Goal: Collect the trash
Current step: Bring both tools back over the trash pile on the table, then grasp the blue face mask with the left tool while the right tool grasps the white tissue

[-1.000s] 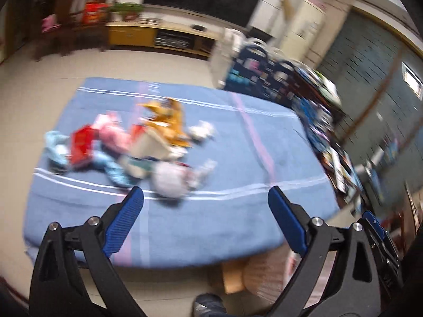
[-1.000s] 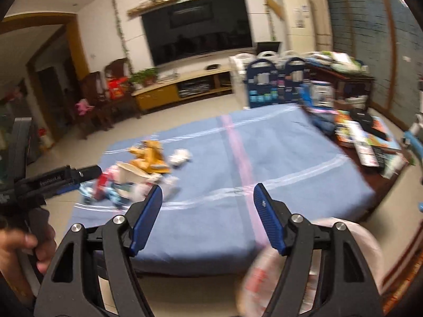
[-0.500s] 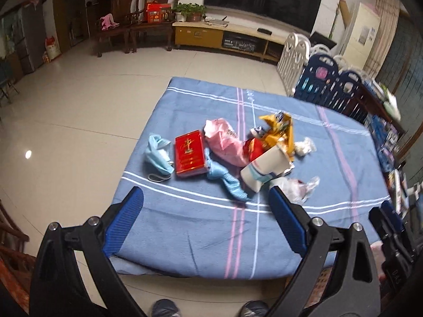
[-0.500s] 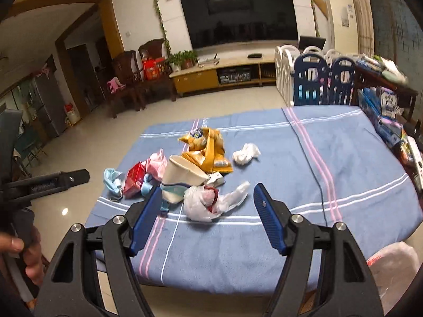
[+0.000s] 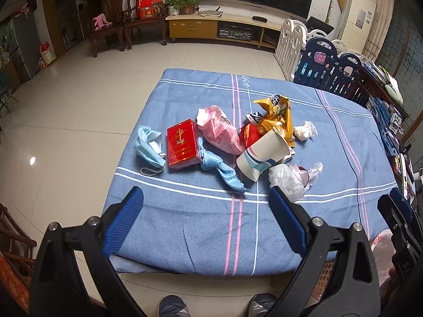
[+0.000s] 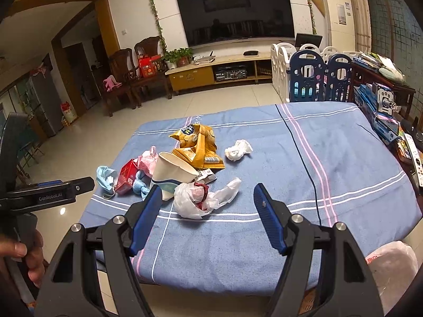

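Observation:
A heap of trash lies on the blue striped tablecloth (image 5: 330, 142) (image 6: 330, 158): a blue face mask (image 5: 146, 146) (image 6: 107, 175), a red box (image 5: 182, 144) (image 6: 127, 175), a pink bag (image 5: 220, 130), a blue knotted cloth (image 5: 218, 170), a paper cup (image 5: 264, 155) (image 6: 171, 171), a yellow snack bag (image 5: 277, 113) (image 6: 197, 146), a clear plastic bag (image 5: 289, 179) (image 6: 201, 195) and a crumpled tissue (image 5: 305, 130) (image 6: 238, 150). My left gripper (image 5: 206, 198) hangs open, nothing between its fingers, short of the heap. My right gripper (image 6: 207, 192) is open too, just before the clear bag.
A white plastic bag (image 6: 391, 261) hangs low at the table's near right corner. Boxes and remotes (image 6: 412, 153) crowd the right edge. A blue and white playpen fence (image 6: 317, 79), a TV cabinet (image 6: 211, 74) and wooden chairs (image 6: 127, 79) stand beyond. Shoes (image 5: 171, 305) show below.
Both views swung left and downward from a blurred look at the table's right side until the trash heap sat ahead of the fingers; in the last half second they barely shifted. Both jaws stayed open.

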The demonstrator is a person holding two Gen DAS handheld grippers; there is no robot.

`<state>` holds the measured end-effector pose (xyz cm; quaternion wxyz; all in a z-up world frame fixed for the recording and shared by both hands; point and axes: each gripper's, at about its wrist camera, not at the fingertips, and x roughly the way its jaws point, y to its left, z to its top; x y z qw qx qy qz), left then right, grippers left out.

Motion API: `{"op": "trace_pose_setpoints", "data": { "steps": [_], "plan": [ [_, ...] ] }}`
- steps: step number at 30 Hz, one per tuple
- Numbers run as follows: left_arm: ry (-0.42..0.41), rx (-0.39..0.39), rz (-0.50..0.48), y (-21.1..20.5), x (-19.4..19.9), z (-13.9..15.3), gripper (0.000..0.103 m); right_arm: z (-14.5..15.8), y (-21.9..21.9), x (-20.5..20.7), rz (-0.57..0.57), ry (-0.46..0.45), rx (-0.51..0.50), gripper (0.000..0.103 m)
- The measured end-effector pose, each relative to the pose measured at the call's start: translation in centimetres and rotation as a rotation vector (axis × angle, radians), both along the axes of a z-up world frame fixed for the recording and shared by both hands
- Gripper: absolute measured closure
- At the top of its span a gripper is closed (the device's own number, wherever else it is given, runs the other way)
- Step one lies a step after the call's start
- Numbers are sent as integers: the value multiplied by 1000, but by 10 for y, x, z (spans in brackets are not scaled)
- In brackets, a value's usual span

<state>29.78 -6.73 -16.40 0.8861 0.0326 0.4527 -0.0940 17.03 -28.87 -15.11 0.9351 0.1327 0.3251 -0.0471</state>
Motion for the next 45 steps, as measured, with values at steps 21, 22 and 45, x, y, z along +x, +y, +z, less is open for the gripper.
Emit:
{"op": "trace_pose_setpoints", "data": {
  "steps": [21,22,45],
  "plan": [
    [64,-14,176,64,60,-26,7,-5,2,5,17,25,2,33],
    [63,-12,189,69,66,-30,7,-6,3,6,19,29,3,33],
    [167,-80,131,81,145,-119,88,-20,7,25,46,75,-6,33]
  ]
}}
